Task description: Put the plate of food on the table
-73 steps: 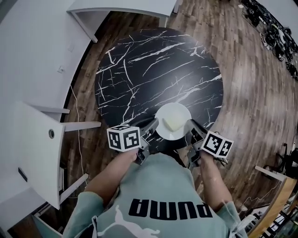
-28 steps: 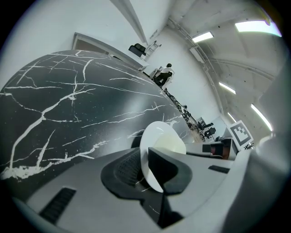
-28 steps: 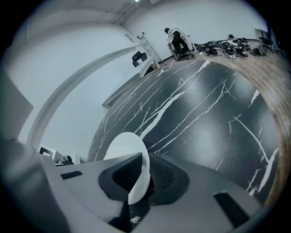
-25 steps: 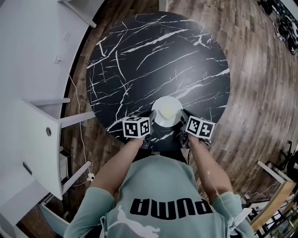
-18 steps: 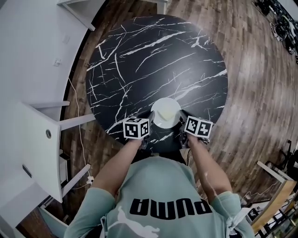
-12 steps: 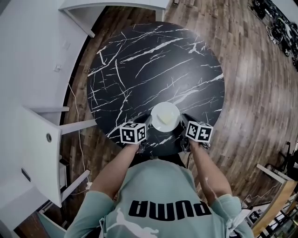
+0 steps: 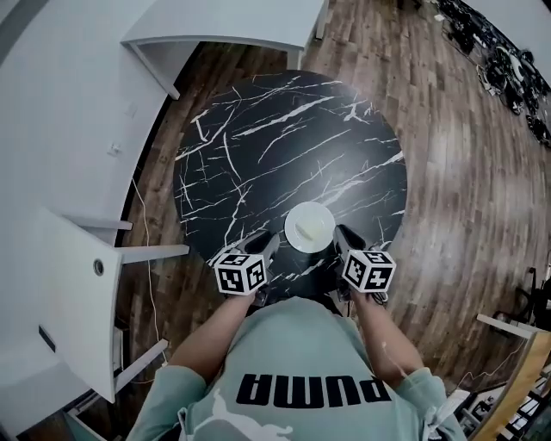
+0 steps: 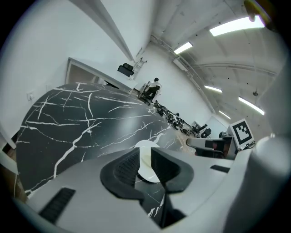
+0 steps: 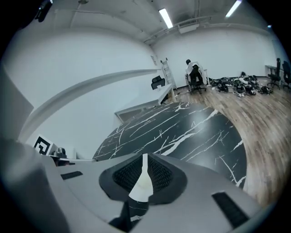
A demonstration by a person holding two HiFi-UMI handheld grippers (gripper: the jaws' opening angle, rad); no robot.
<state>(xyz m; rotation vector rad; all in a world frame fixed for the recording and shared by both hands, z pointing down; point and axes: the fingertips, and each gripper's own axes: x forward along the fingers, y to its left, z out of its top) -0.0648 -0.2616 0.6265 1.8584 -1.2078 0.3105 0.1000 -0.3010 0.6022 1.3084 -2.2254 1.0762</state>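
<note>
A small white plate (image 7: 310, 226) with a pale piece of food lies on the round black marble table (image 7: 275, 146), close to its near edge. My left gripper (image 7: 269, 242) sits just left of the plate, a little short of its rim. My right gripper (image 7: 344, 234) is close by the right rim. Each stands open by a narrow gap. In the left gripper view the plate (image 8: 144, 154) shows through that gap, lying on the table. The right gripper view shows the plate (image 9: 141, 183) as a white wedge between the pads.
White desks (image 7: 60, 284) and a white counter (image 7: 232, 21) stand left of and behind the table. Wooden floor (image 7: 465, 189) surrounds it, with a cable (image 7: 145, 245) on the left and dark equipment (image 7: 508, 60) at the far right. A seated person (image 9: 193, 73) is far off.
The plate has gone from held between the grippers to lying on the table. Both grippers have let go and drawn back slightly toward me.
</note>
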